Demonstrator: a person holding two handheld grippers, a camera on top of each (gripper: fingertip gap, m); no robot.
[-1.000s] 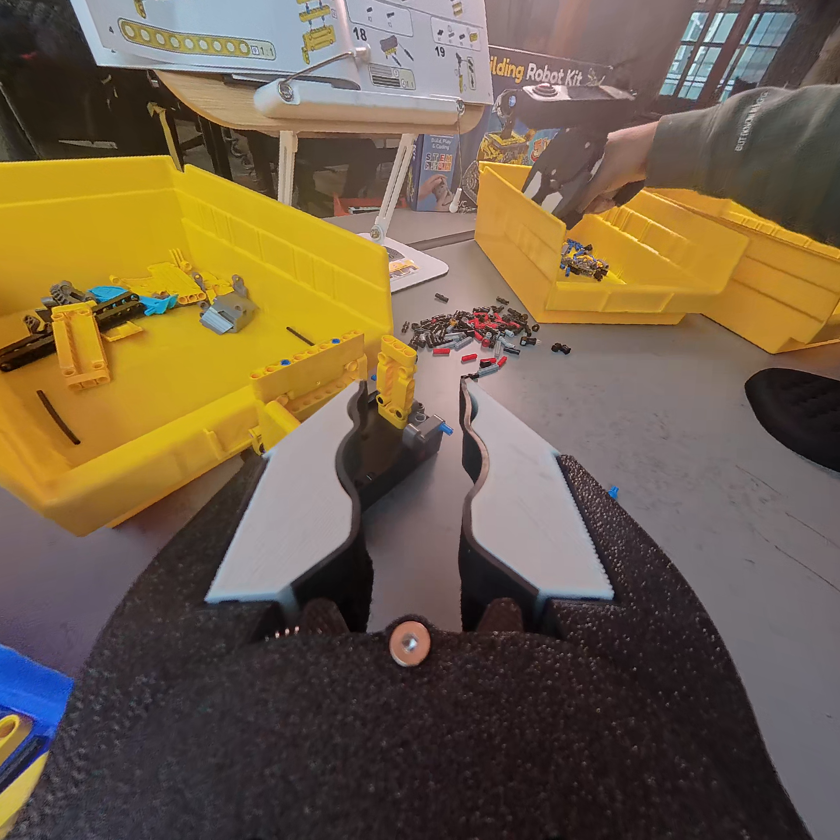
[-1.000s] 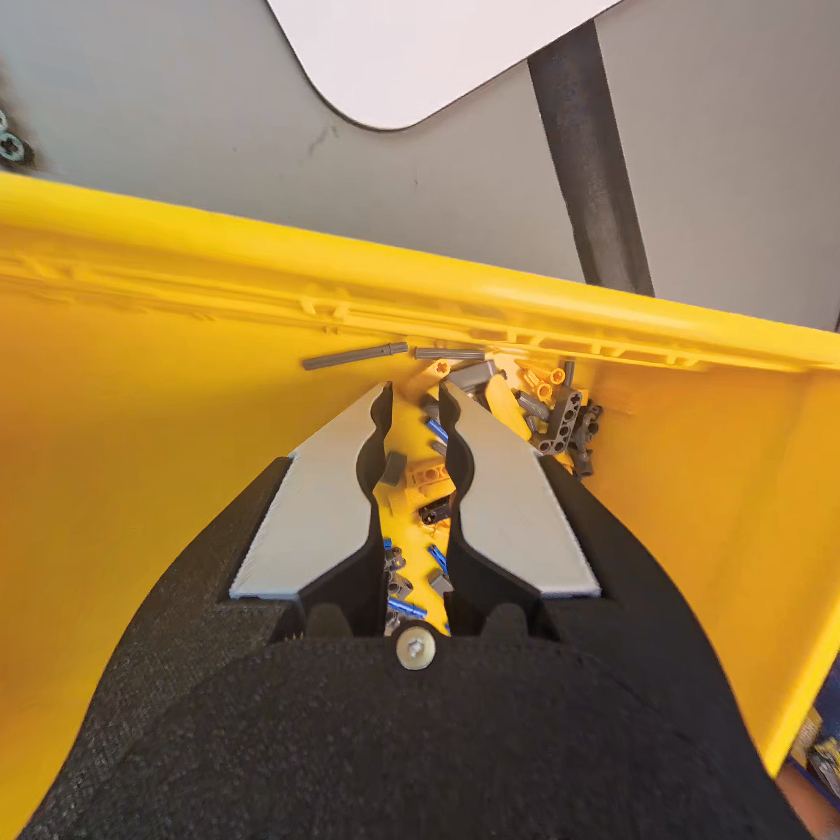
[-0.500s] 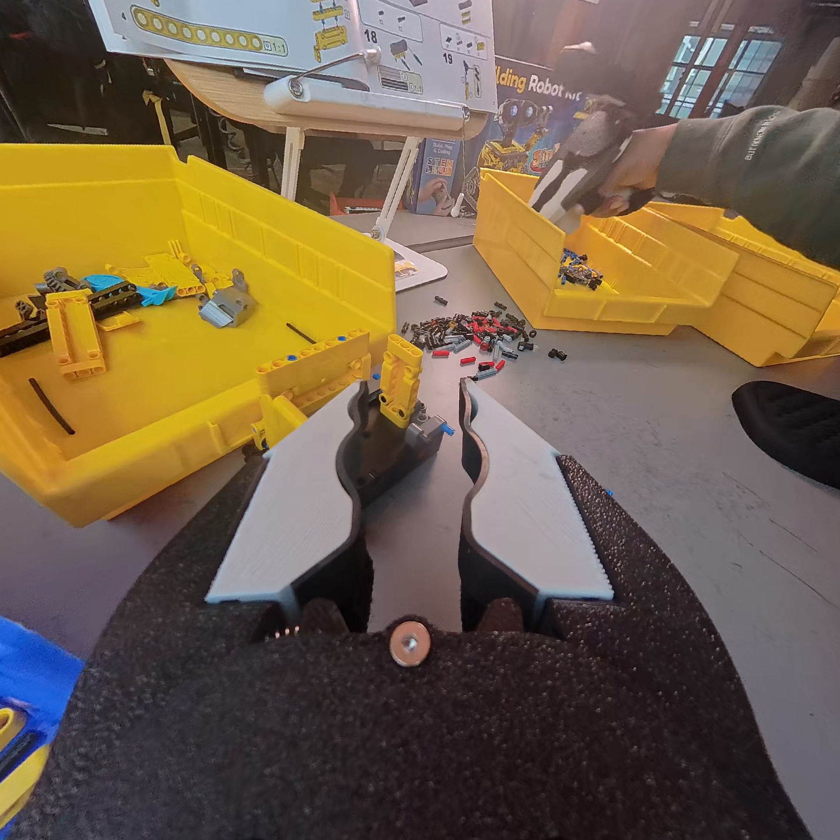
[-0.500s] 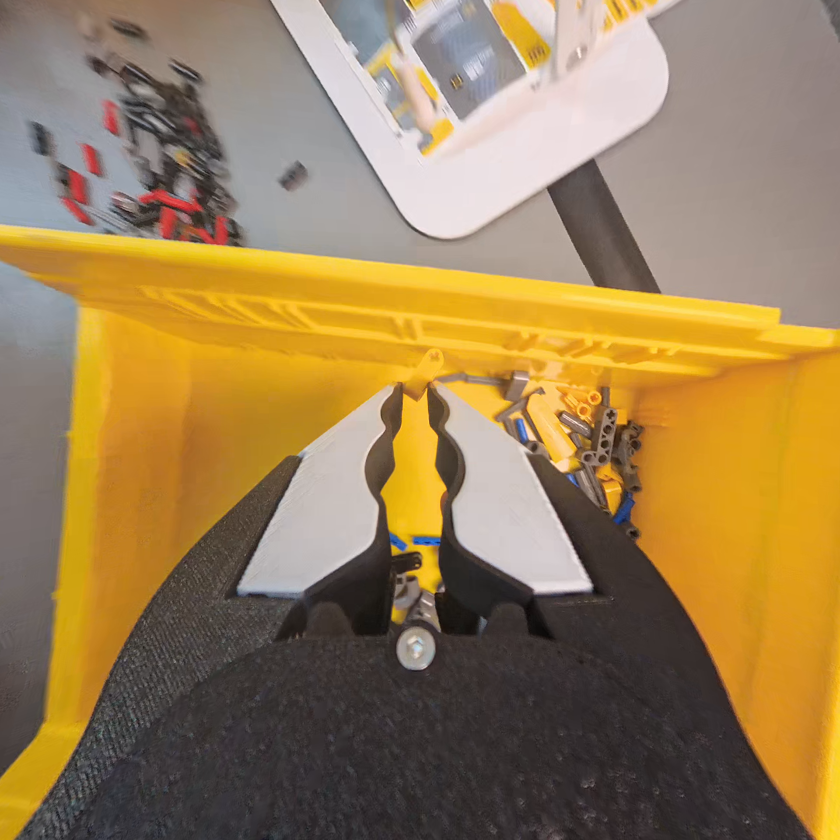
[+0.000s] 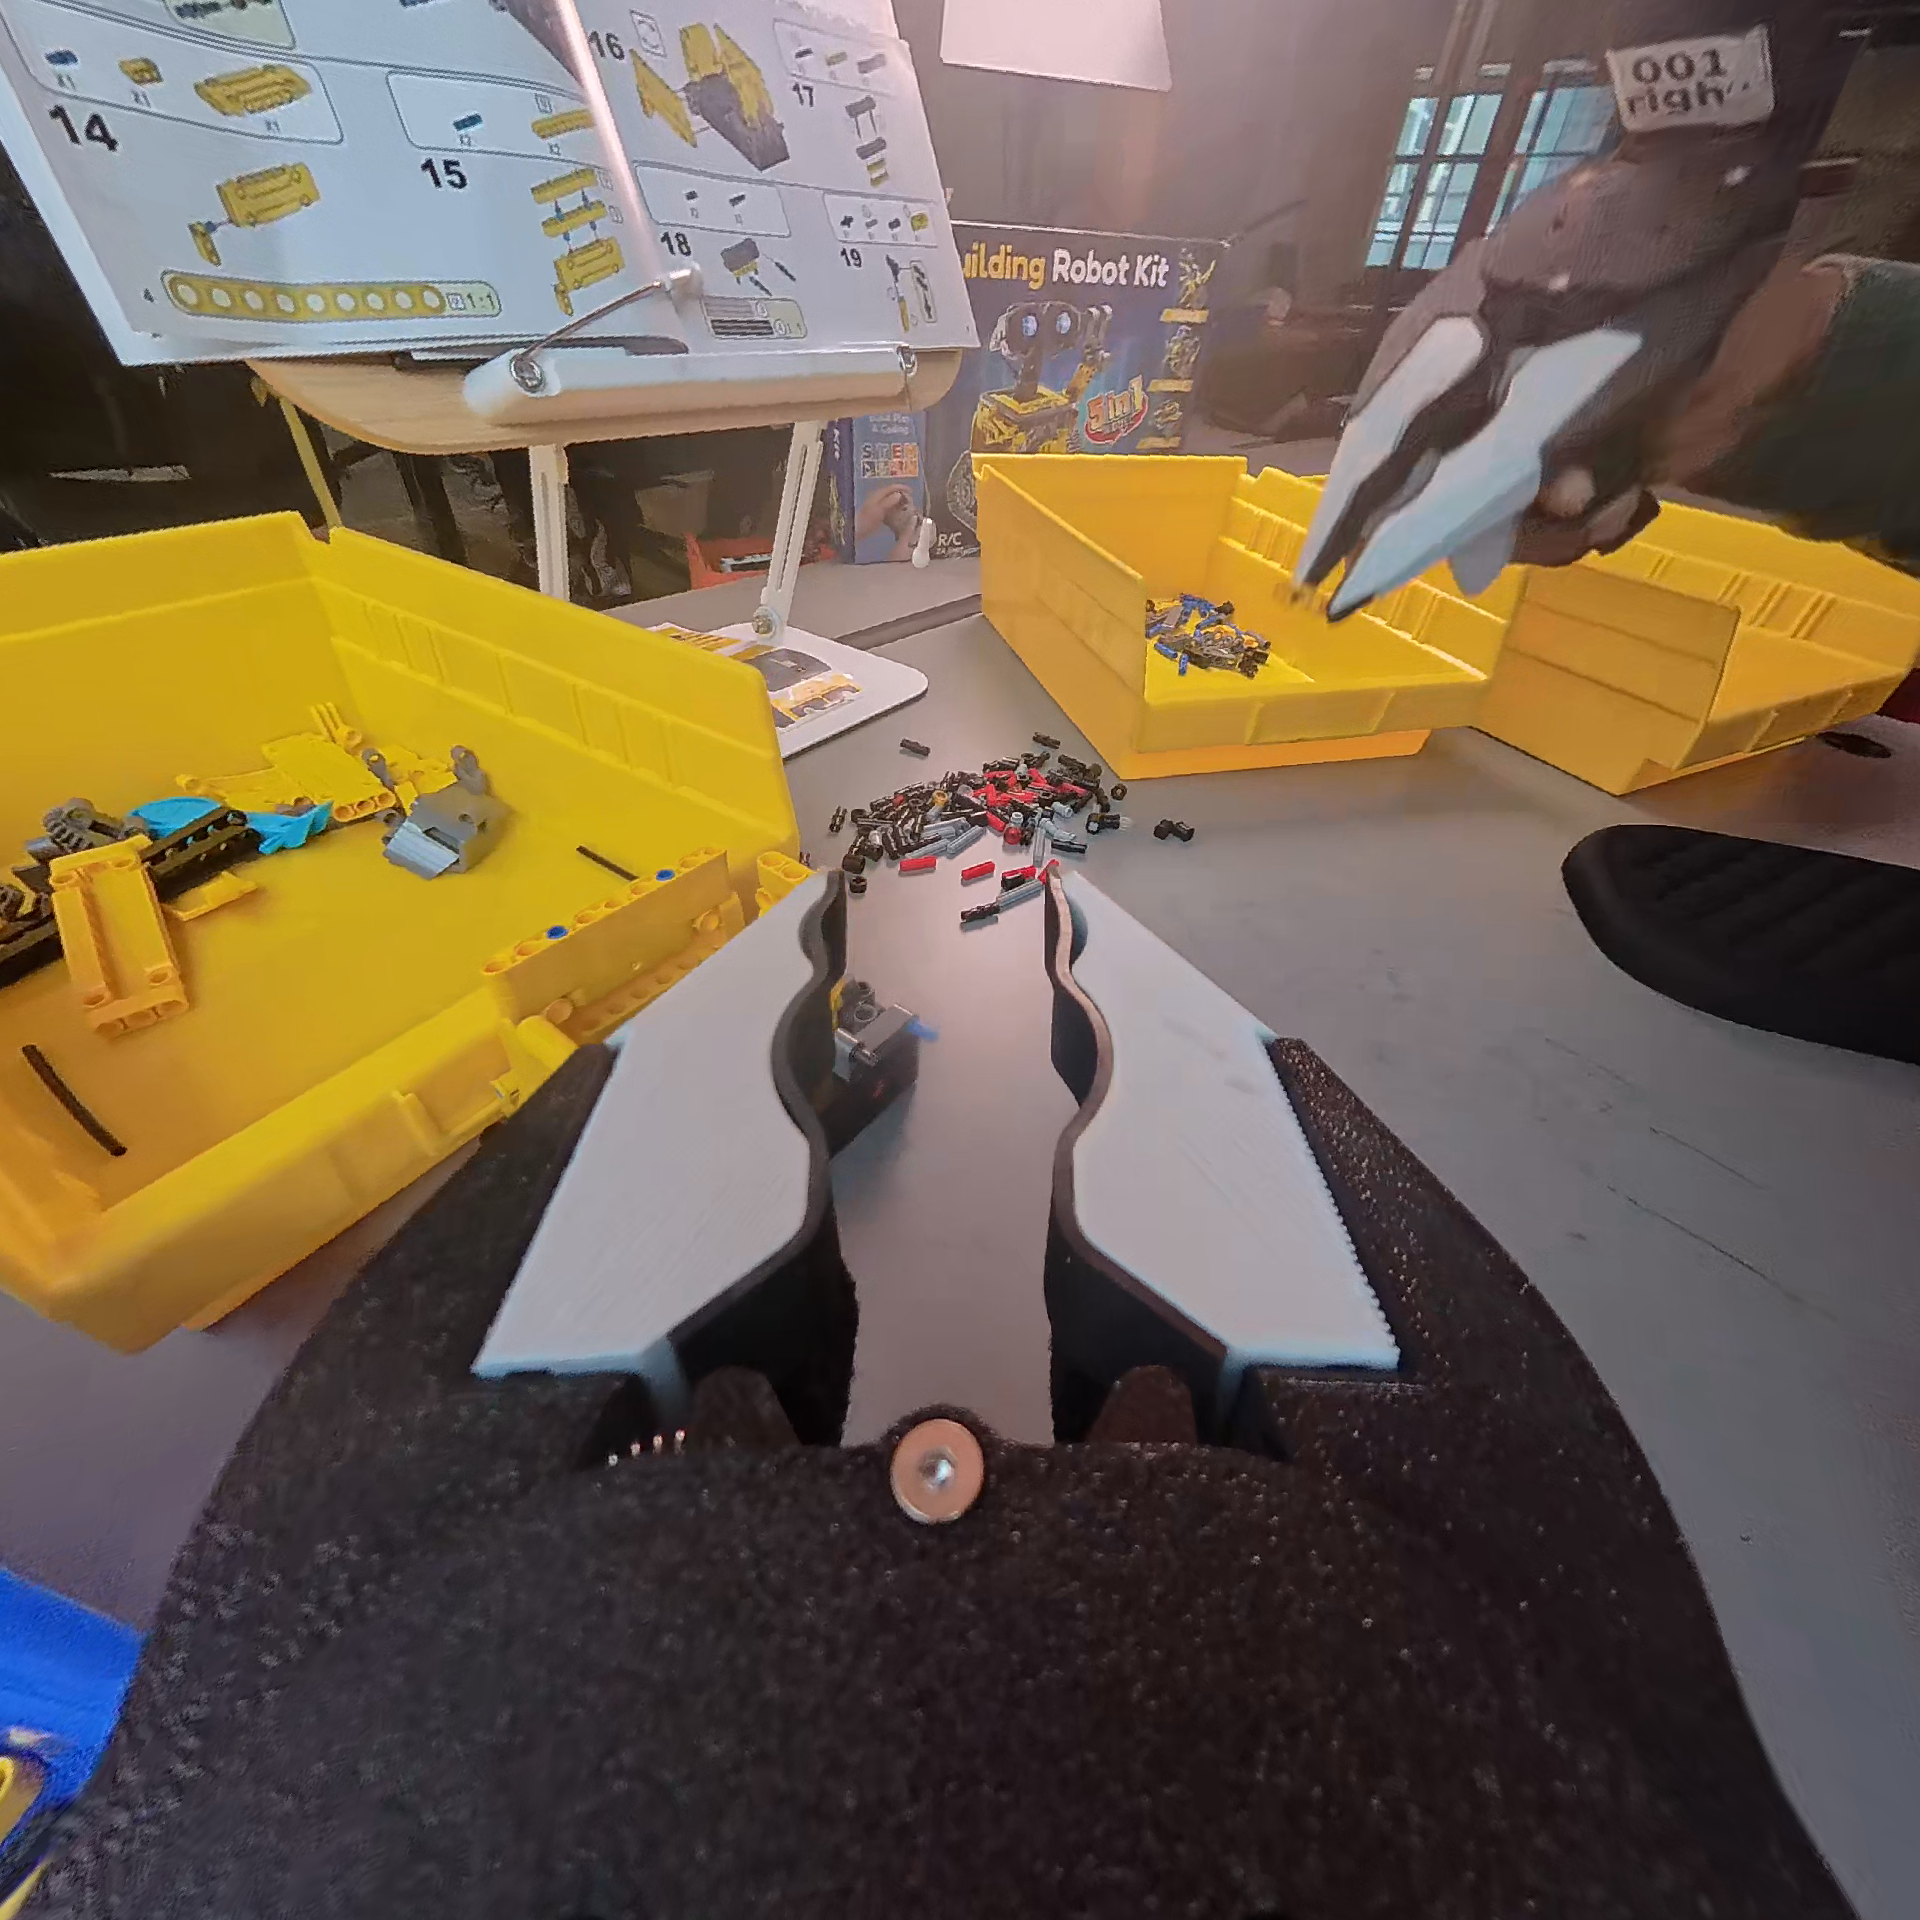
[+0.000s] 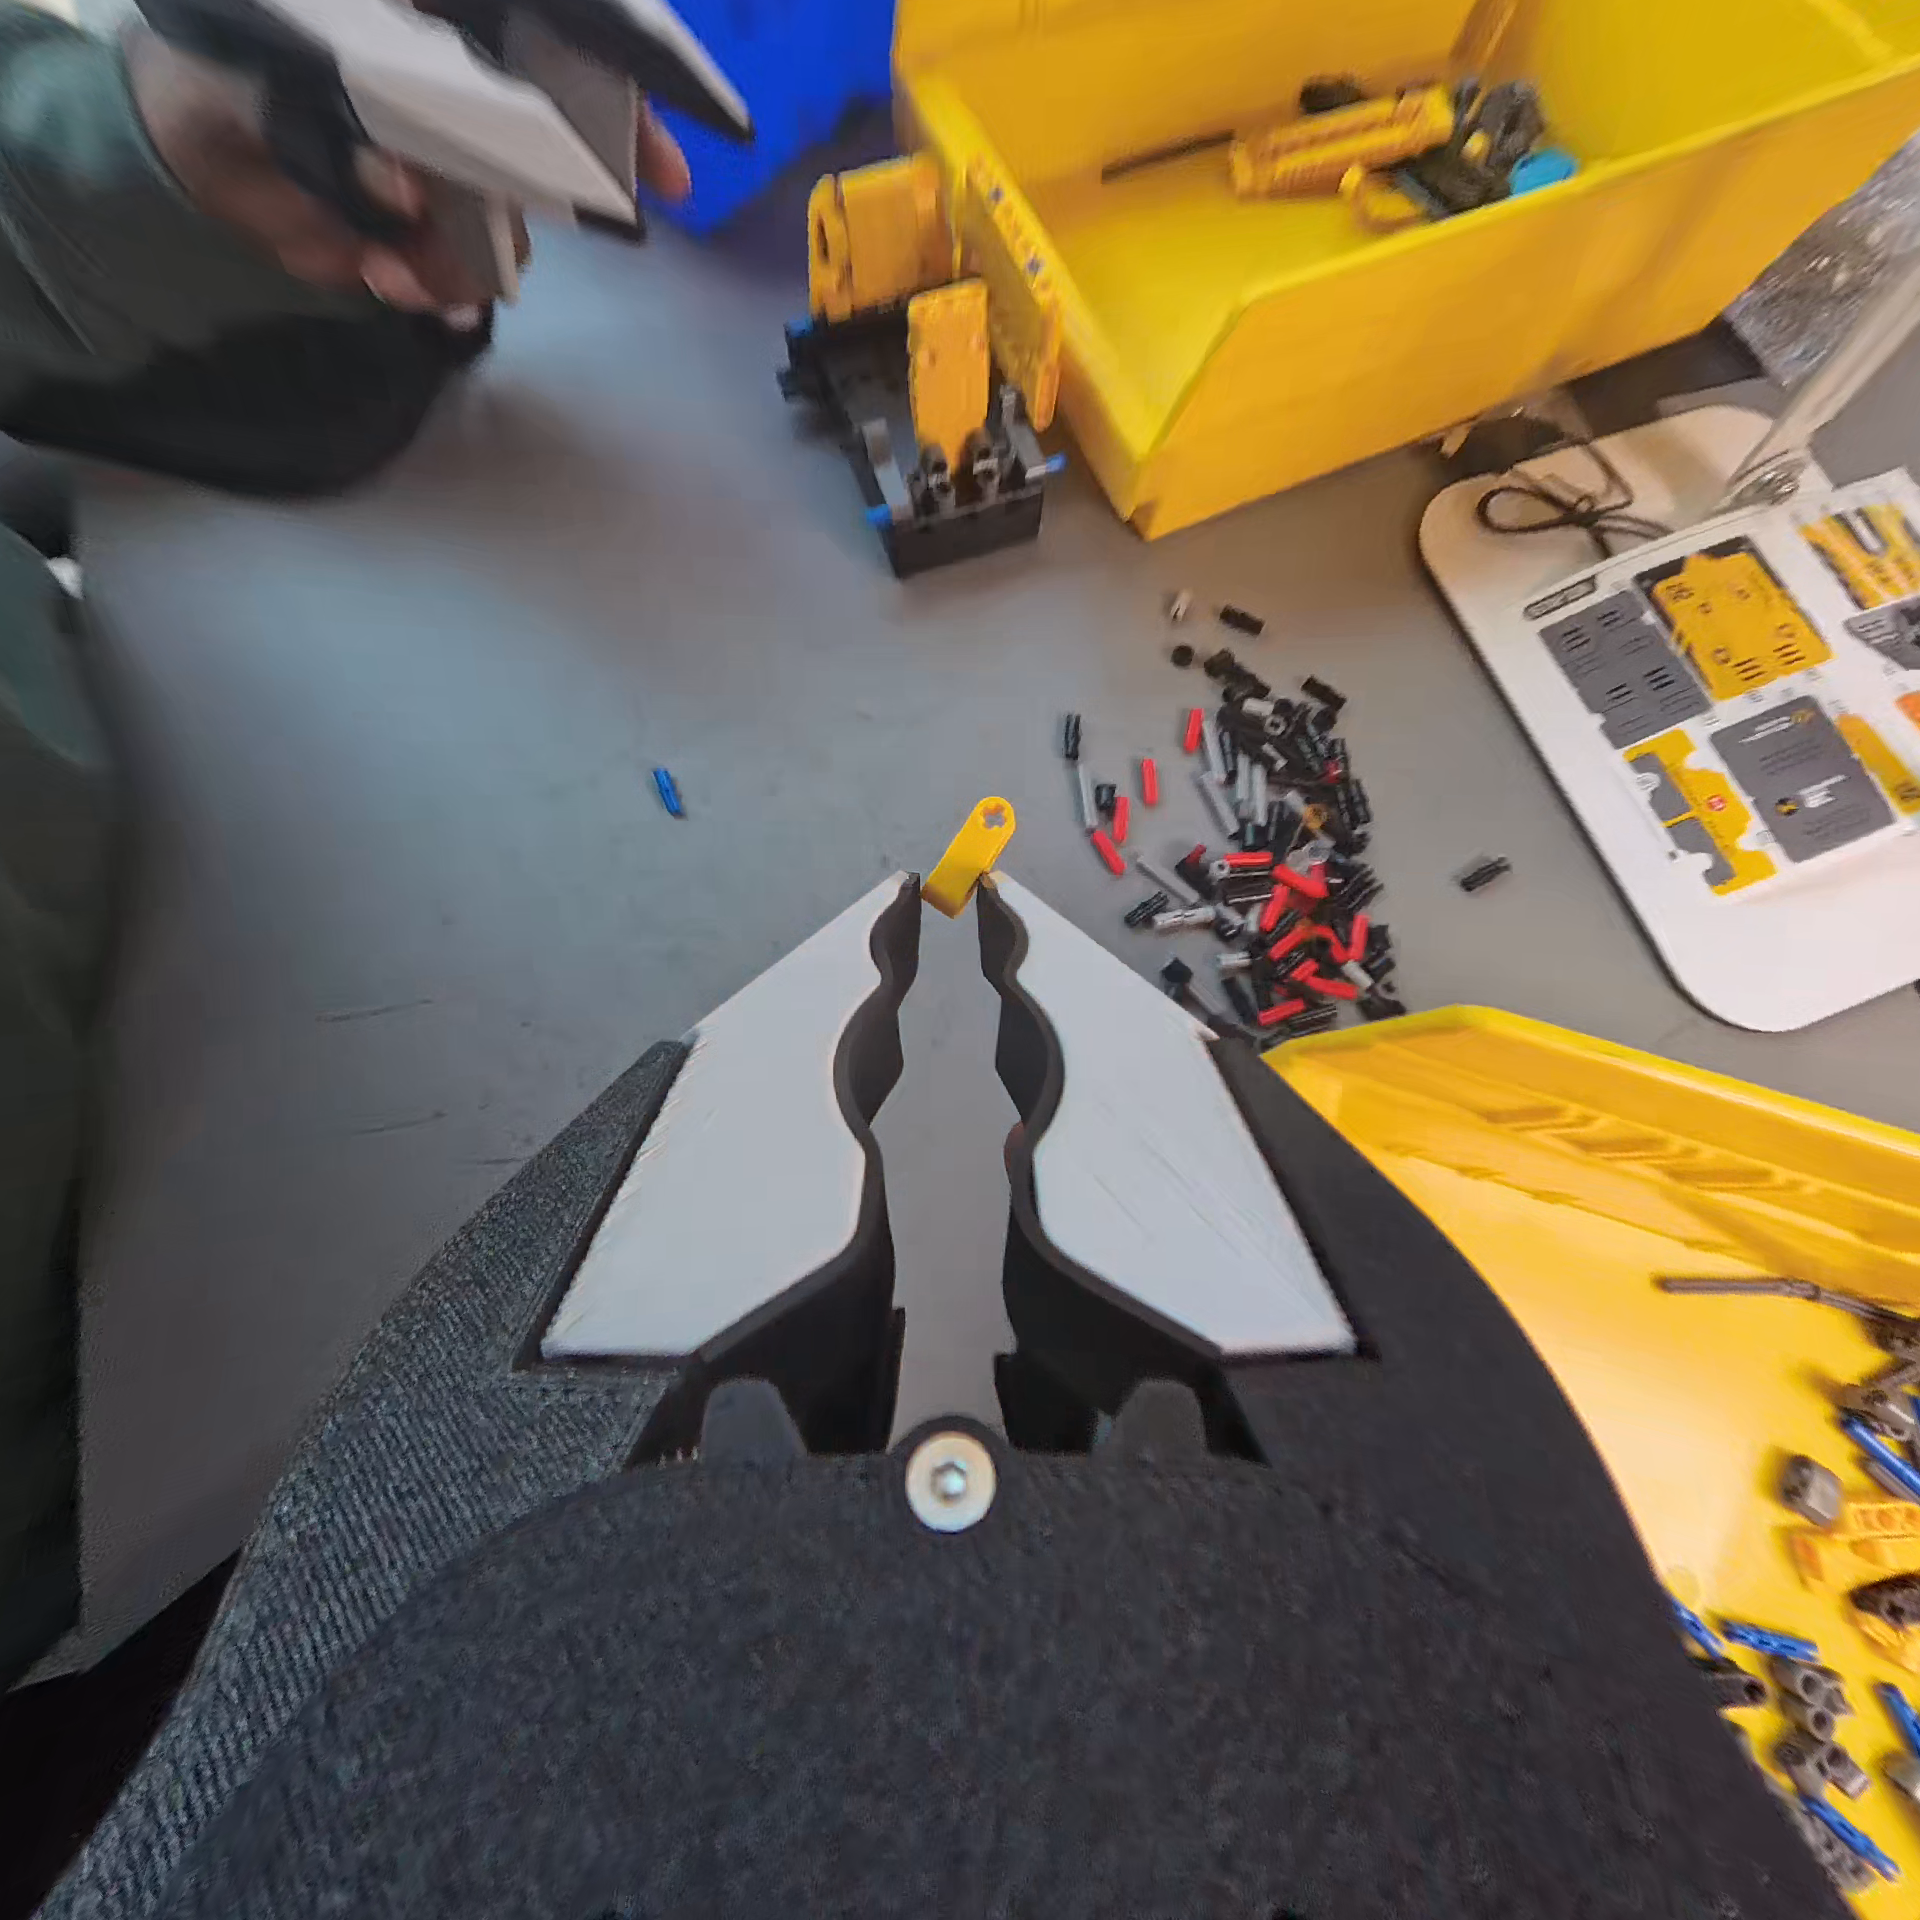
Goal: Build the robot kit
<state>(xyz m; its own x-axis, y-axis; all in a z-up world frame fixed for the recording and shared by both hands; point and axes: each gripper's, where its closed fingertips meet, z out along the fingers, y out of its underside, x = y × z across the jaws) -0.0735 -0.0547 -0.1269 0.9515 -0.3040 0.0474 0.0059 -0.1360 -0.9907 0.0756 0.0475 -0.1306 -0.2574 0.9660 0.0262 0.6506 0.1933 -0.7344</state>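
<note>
- Right gripper (image 6: 948, 894) is seen pinched at its tips on a small yellow piece (image 6: 971, 857) with a cross-shaped hole, held in the air above the grey desk (image 6: 520, 831), just beside the heap of red, black and grey pins (image 6: 1262, 862).
- Left gripper (image 5: 940, 904) is seen with its fingers apart and nothing between them; a partly built black and yellow assembly (image 6: 935, 416) stands on the desk beside its left finger, against the front of a large yellow bin (image 5: 312, 1039).
- No goal is stated, so progress can only be judged loosely: the assembly looks part-built, one small piece has been picked up, and it has not been joined to anything.
- A second yellow bin (image 6: 1558, 1143) with small grey and blue parts lies at the right gripper's right; an instruction sheet on a white stand (image 5: 499, 177) stands behind the first bin.
- In the left wrist view most of the assembly is hidden behind the left finger, so only a grey and black corner shows.
- Whether the left finger touches the assembly cannot be told.
- In that view the right gripper (image 5: 1320, 592) is blurred, and the piece at its tips cannot be made out.
- Loose parts in both bins are too small to identify.
</note>
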